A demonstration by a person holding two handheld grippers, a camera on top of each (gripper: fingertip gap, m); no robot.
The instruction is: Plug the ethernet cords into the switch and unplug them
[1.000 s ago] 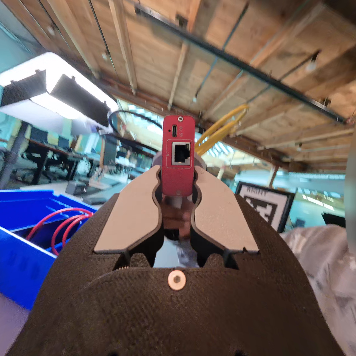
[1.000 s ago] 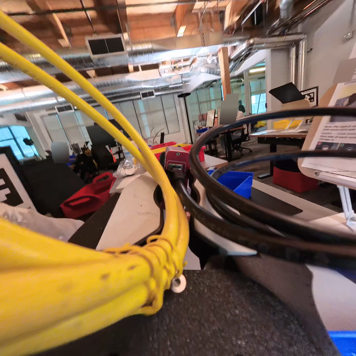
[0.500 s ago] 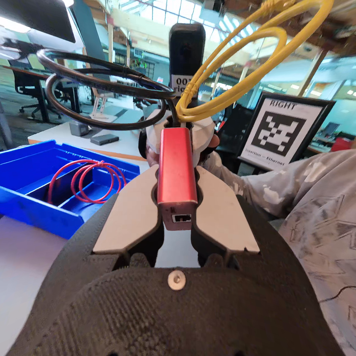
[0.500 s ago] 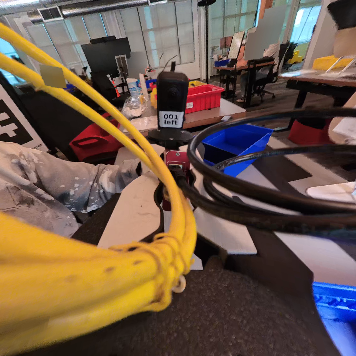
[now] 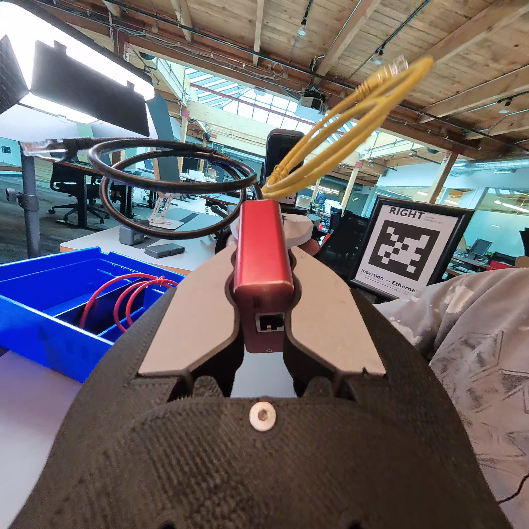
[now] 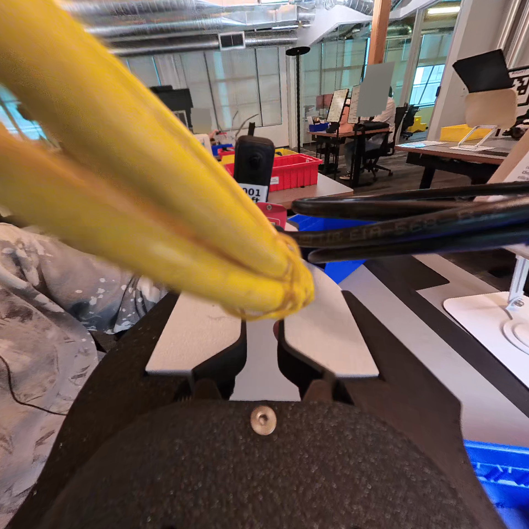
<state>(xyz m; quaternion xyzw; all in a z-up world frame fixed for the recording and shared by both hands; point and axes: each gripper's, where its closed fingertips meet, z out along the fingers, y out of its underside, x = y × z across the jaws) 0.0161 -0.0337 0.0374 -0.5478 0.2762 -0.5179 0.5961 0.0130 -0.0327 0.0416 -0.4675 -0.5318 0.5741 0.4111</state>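
Switch (image 5: 262,274) tilted upward again, wooden ceiling (image 5: 372,34), blue bin (image 5: 57,309)

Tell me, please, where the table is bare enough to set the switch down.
Bare table lies before the blue bin, left of the left claw. A second strip is free between the right claw and the white stand base. Above the middle it is crowded: the yellow cord and black cord loop there.

Brightness: pretty bright, daylight all round
Source: big softbox panel (image 5: 71,86) blown out white, plus skylights (image 5: 257,103) and windows (image 6: 243,86)
Blur: yellow cable (image 6: 143,200) up close is smeared, way out of focus
Edges: fisheye bends the ceiling beams (image 5: 372,43)
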